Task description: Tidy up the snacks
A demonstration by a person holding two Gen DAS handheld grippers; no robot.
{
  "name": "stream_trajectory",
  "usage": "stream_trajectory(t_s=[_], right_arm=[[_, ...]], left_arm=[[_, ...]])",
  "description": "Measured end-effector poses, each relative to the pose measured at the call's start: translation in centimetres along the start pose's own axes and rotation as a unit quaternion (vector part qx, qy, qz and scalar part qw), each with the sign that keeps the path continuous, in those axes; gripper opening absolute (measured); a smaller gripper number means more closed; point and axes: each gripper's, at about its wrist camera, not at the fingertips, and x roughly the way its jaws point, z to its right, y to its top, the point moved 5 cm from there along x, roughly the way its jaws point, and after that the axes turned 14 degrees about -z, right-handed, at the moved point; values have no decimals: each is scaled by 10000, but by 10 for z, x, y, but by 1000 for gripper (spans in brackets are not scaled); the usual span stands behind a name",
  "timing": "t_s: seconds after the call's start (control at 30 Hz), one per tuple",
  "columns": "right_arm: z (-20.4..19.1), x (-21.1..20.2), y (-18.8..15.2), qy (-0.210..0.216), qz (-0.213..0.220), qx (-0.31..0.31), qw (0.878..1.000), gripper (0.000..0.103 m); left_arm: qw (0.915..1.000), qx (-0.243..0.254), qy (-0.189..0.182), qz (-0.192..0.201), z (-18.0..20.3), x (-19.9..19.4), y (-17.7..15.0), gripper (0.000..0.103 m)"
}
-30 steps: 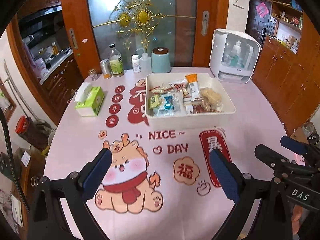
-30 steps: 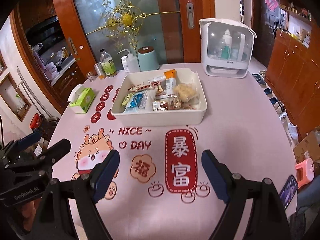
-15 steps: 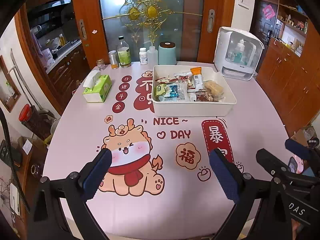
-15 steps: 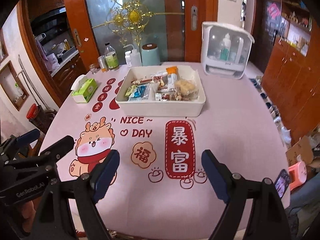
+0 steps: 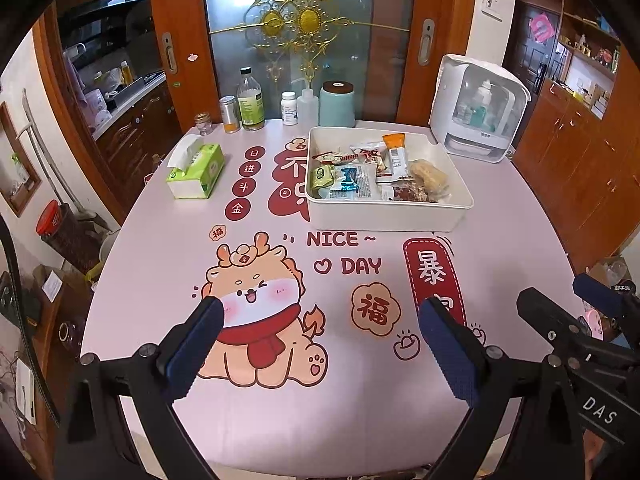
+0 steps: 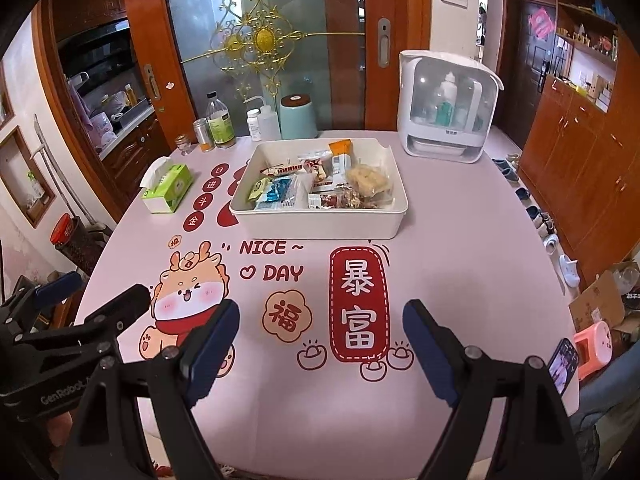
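Snacks sit heaped in the white rectangular bin, upper centre of both frames, on the far half of the pink printed tablecloth. We make out an orange-topped packet, a blue-and-clear wrapper, a small green packet, and a pale crumbly cake in clear film. All lie inside the rim, loosely overlapped; nothing loose shows on the cloth around it. We judge the sorting largely done, or else the bin is the source not yet unpacked; the frames do not settle which.

Left gripper, lower part of its own frame, has its jaws spread wide with nothing between the blue pads. Right gripper is likewise wide and empty. Both hover over the near half of the table, well apart from the bin, side by side, each visible at the edge of the other's view. We read this as a neutral stand-off posture.

Writing: "NICE ~ DAY" on the cloth below the bin, beside a cartoon dragon; a red panel reads 暴富; a flower badge reads 福. "DAS" shows on the right gripper's body, "GenRobot" on the left's.

Left of the bin, a green tissue box; behind, bottles and a teal canister; upper right, a white lidded cabinet.
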Motion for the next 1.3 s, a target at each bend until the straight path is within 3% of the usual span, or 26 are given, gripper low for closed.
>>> stream_trajectory(t_s=[1.3], right_arm=[[1,14,-11,140,-227,219,9994,85]], left_arm=[[9999,110,56,-114,-1,4,-5,98]])
